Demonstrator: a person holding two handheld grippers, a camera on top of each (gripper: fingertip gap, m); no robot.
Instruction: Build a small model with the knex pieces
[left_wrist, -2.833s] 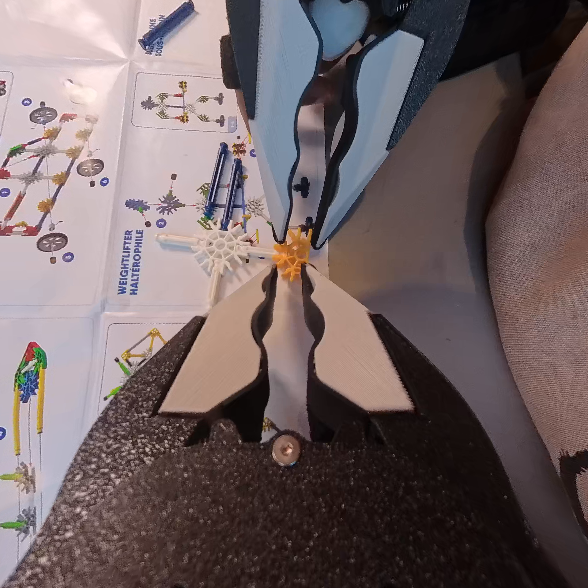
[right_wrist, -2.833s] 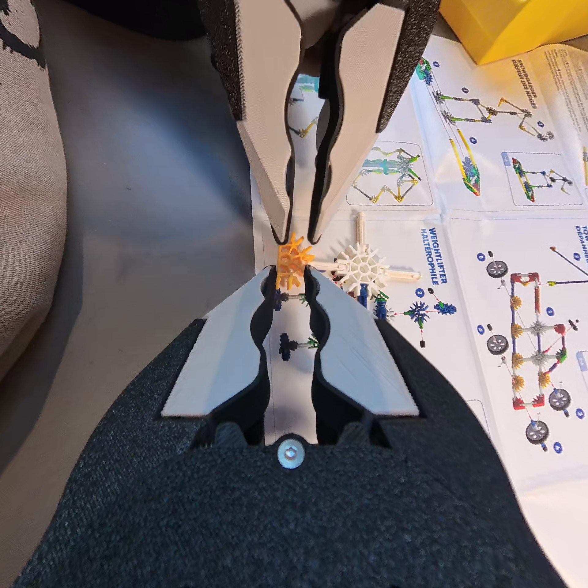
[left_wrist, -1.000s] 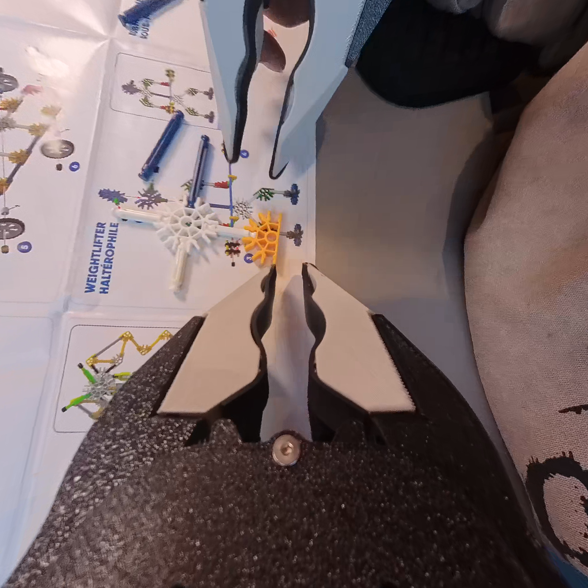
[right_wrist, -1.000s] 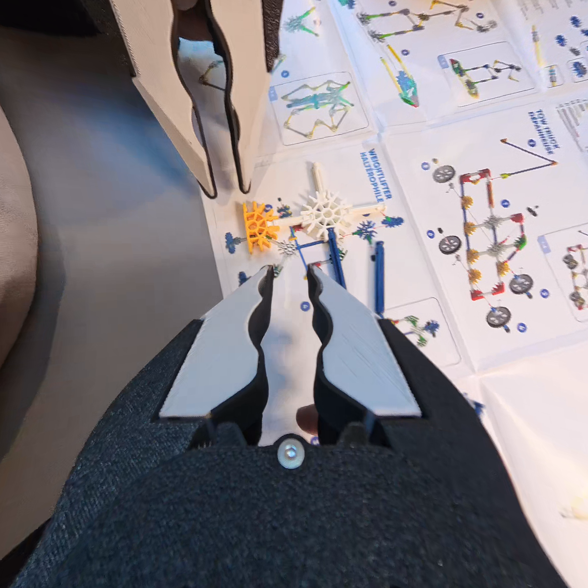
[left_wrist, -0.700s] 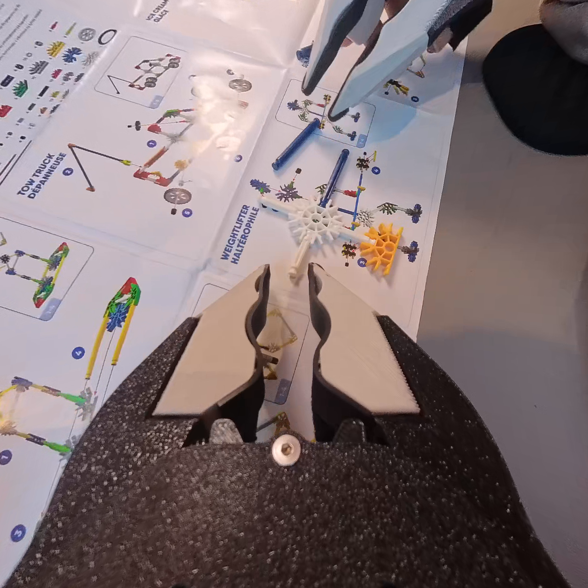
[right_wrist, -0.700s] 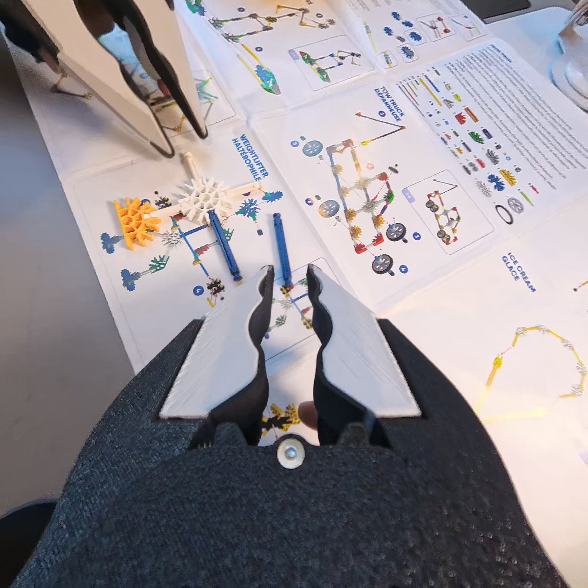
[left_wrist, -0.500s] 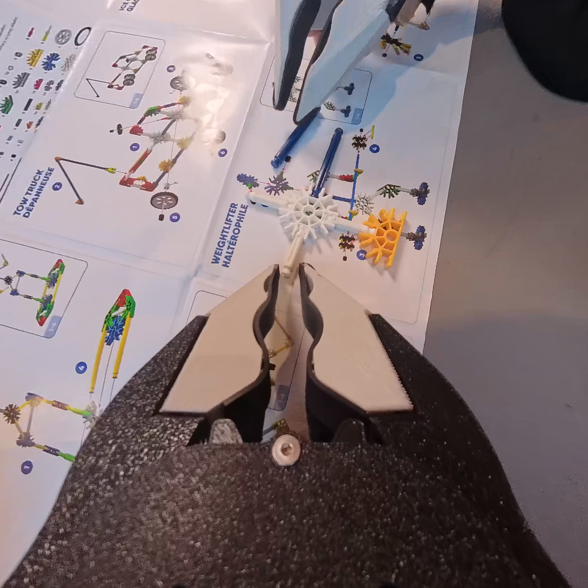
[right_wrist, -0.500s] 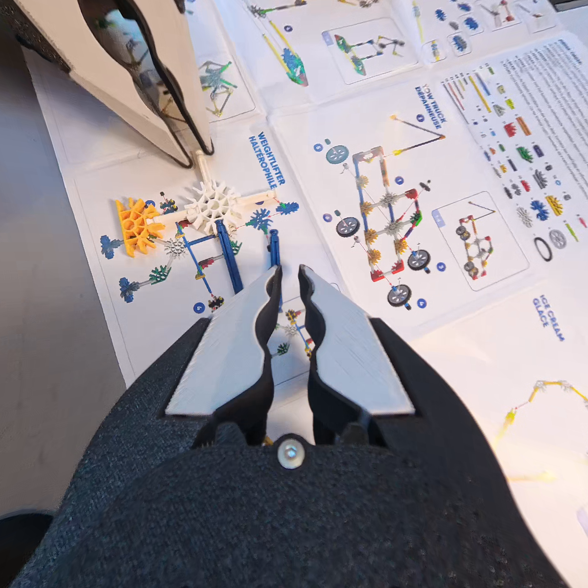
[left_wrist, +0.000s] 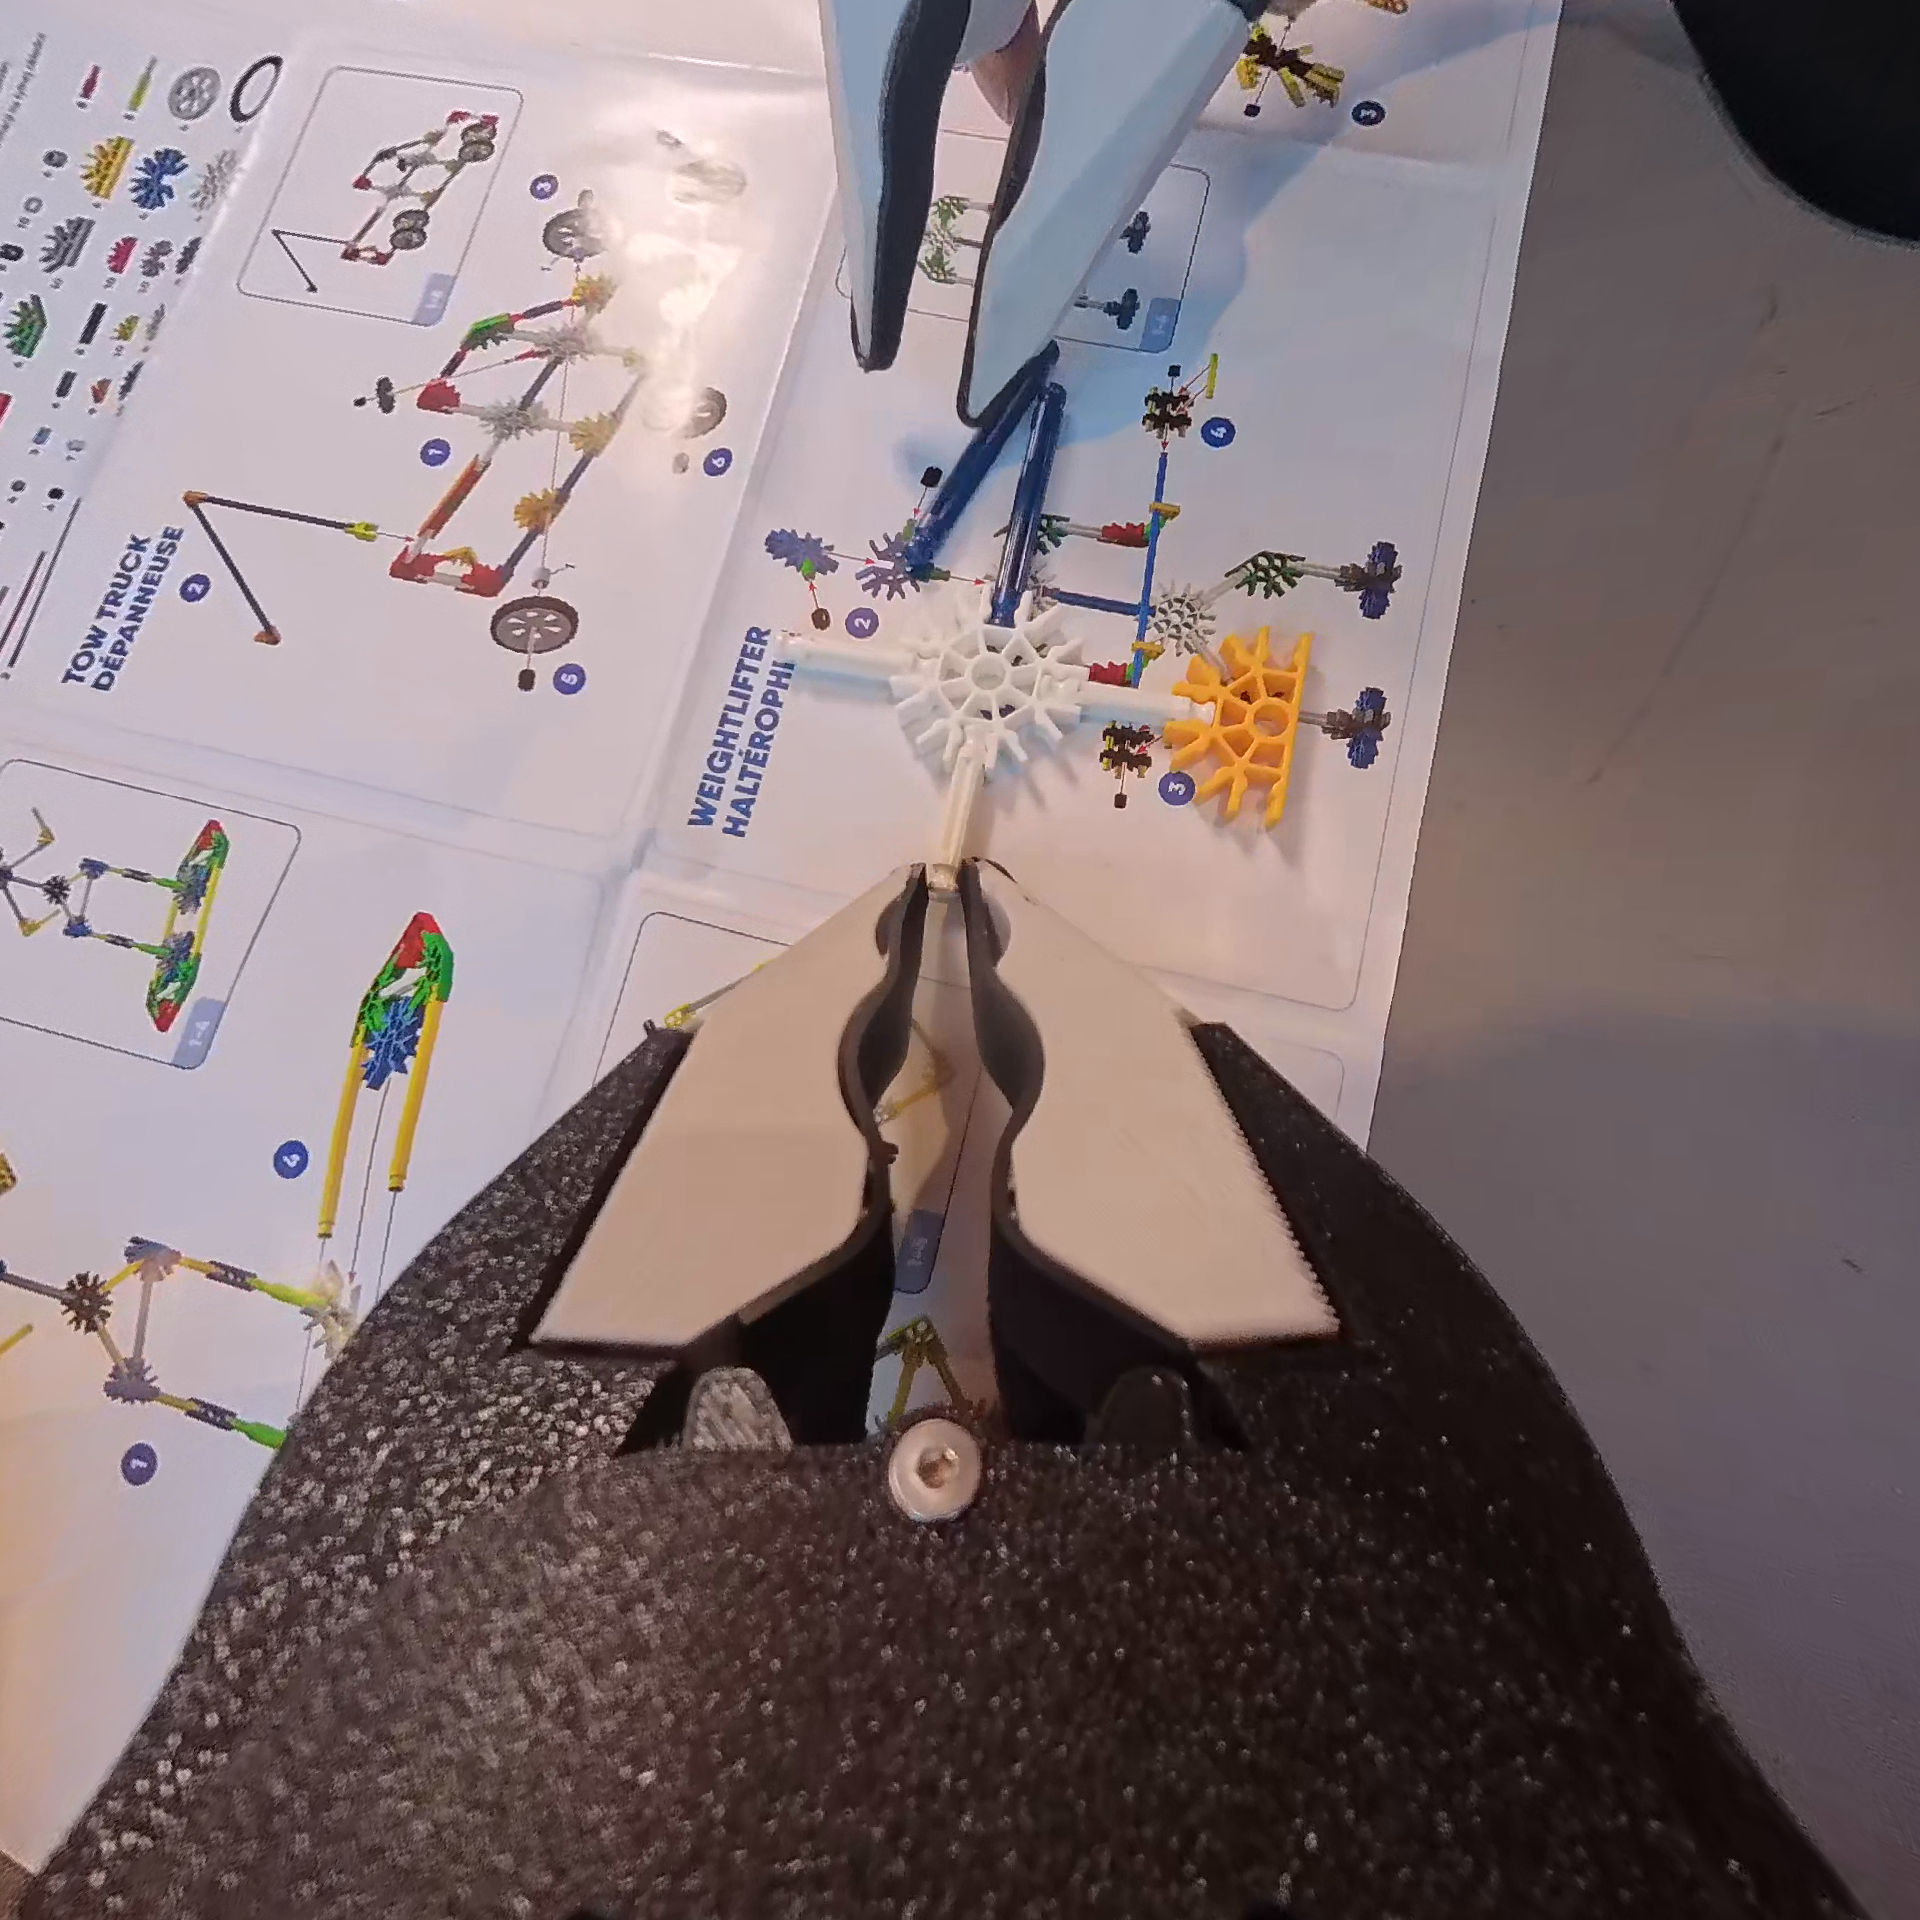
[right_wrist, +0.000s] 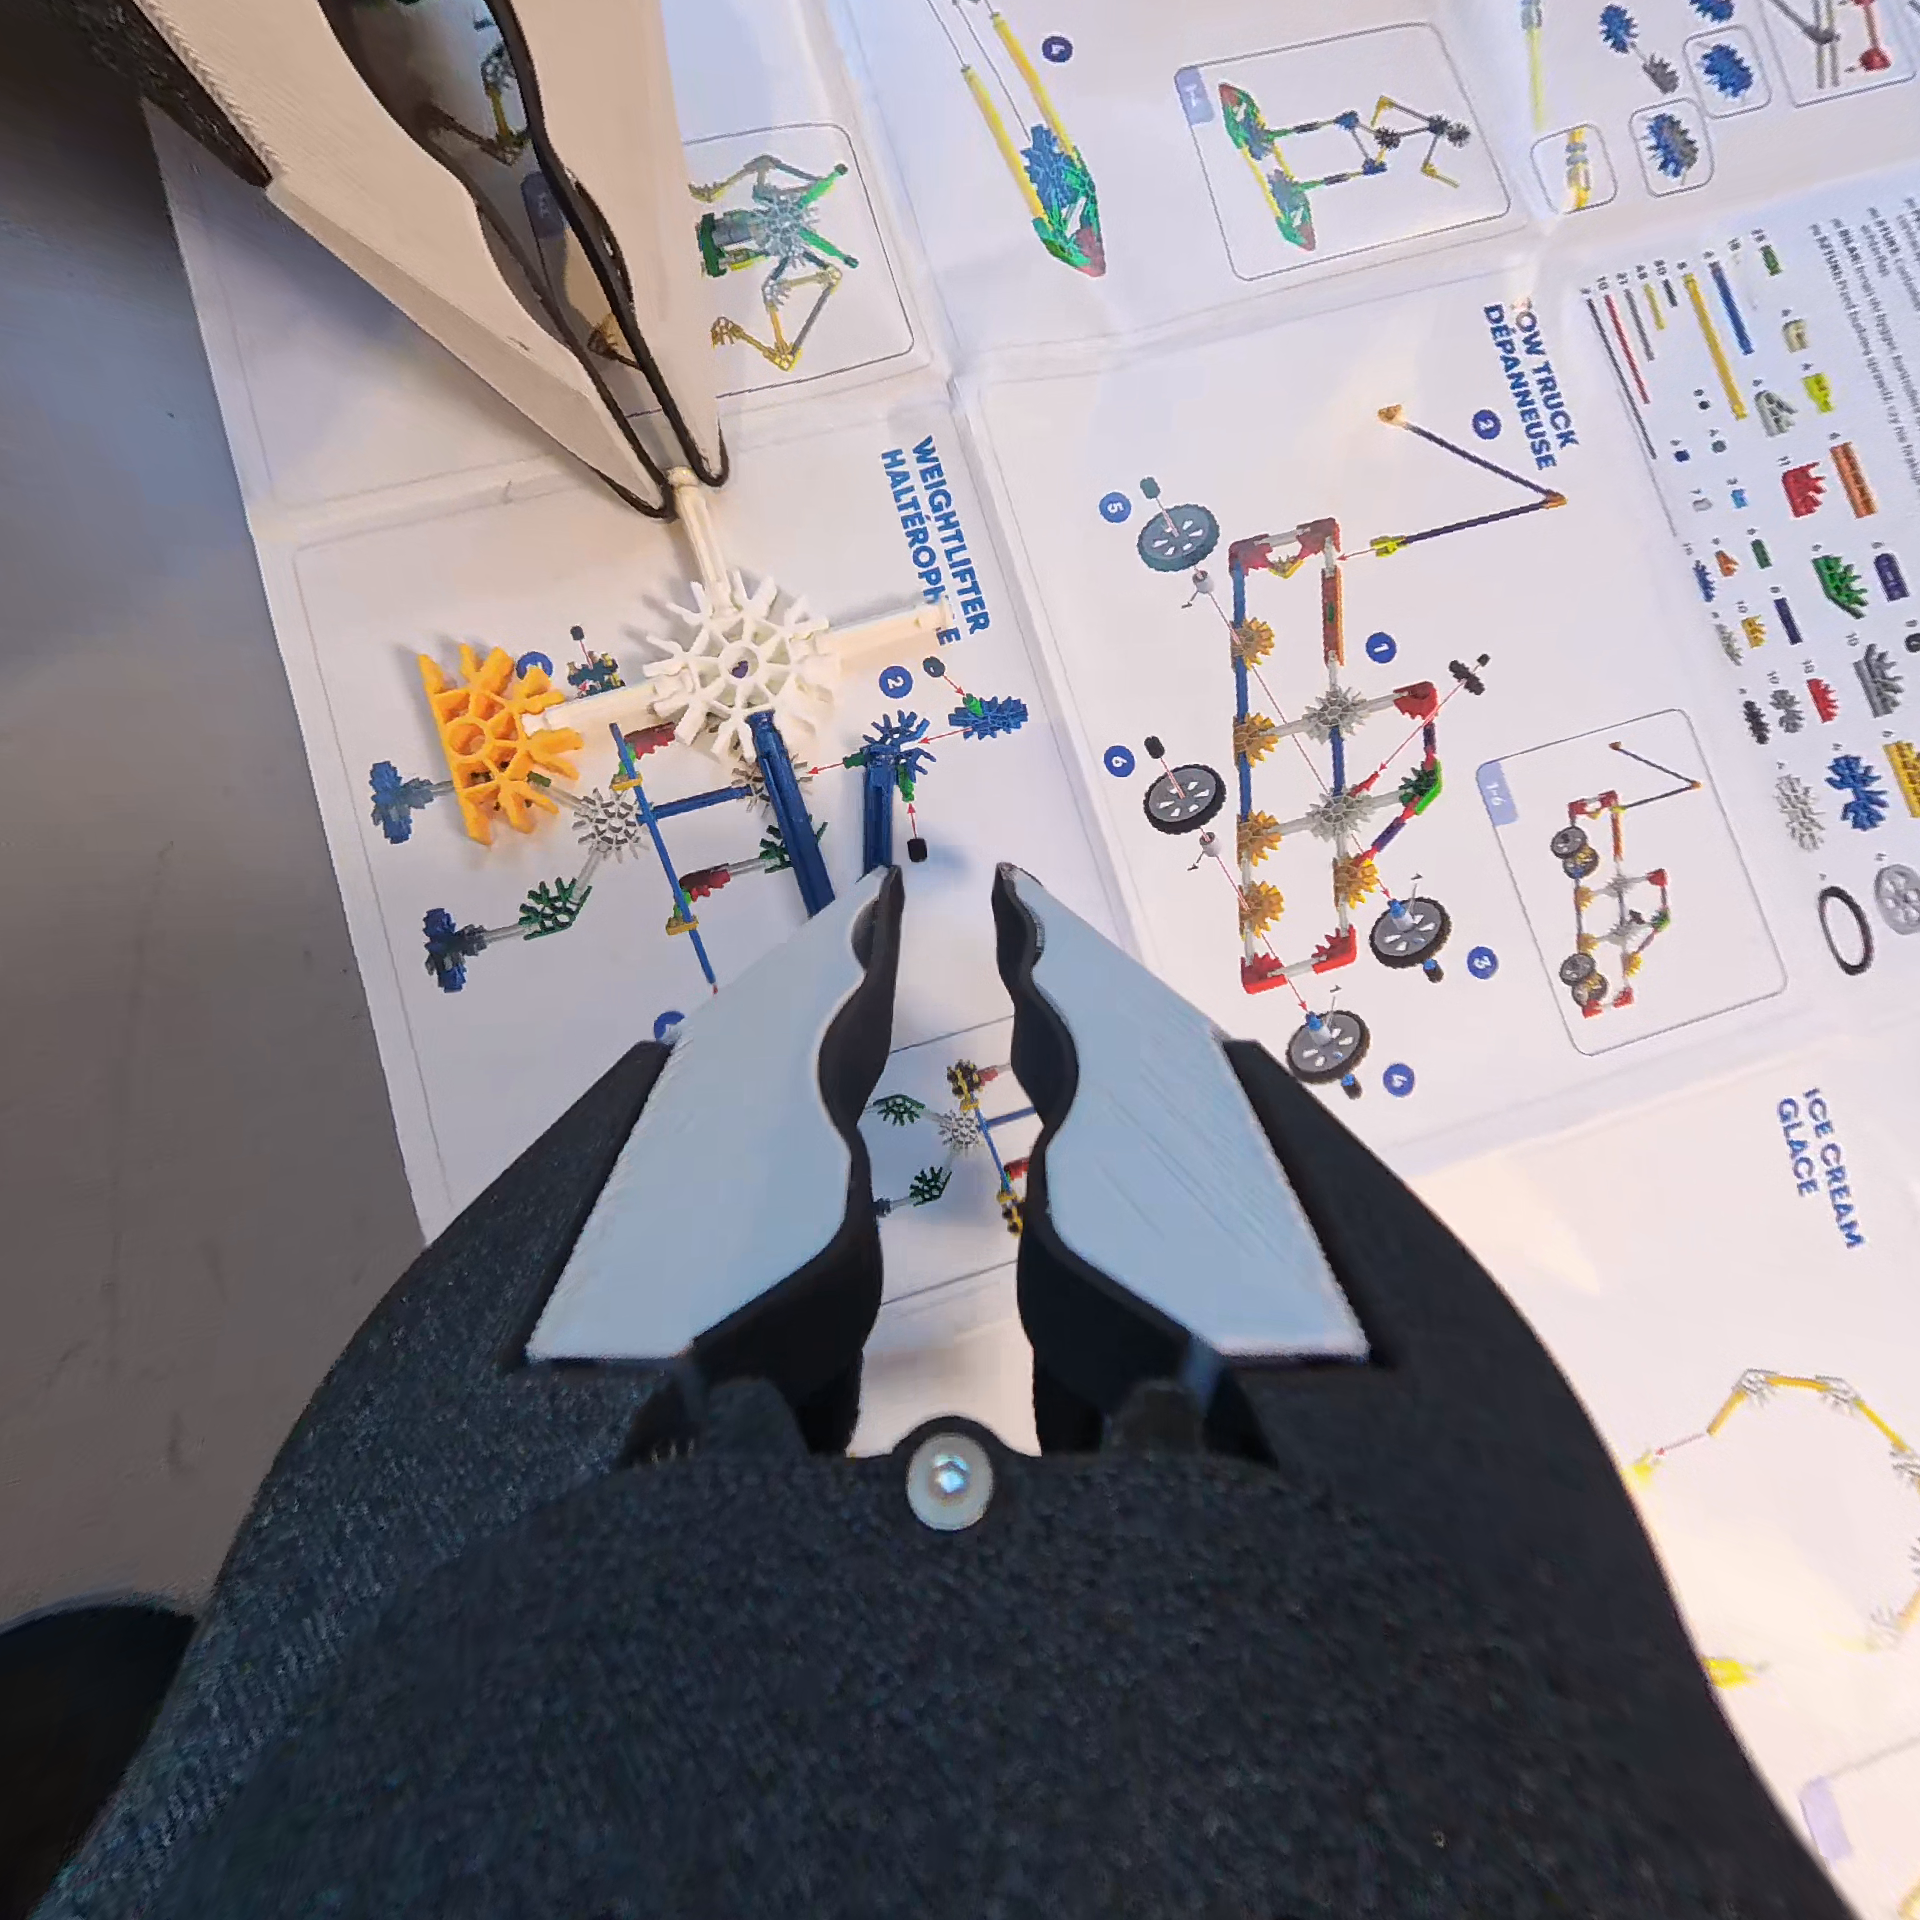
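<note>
White plastic is what your left claw (left_wrist: 943, 876) grips: its two tips are pressed together on the end of a short white rod (left_wrist: 961, 808) that sticks out of a white snowflake-shaped connector (left_wrist: 985, 678) lying just above centre in the left wrist view. From that connector a second white rod runs toward the left of the frame and a third runs right into an orange fan-shaped connector (left_wrist: 1242, 725), which sits near the right edge of the printed instruction sheet (left_wrist: 312, 727). A dark blue rod (left_wrist: 1027, 520) is plugged into the top of the white connector and points toward the upper middle of the frame; a second, loose blue rod (left_wrist: 971, 483) lies slanted just beside it. Your right claw (right_wrist: 945, 883) has its tips apart with nothing between them. In the right wrist view it hovers over the sheet at centre frame, its left tip close by the near ends of the two blue rods; whether it touches the loose one you cannot tell from either view. The whole assembly lies flat on the sheet, which is spread over a grey desk (left_wrist: 1662, 935) whose bare surface shows along the right side of the left wrist view.
</note>
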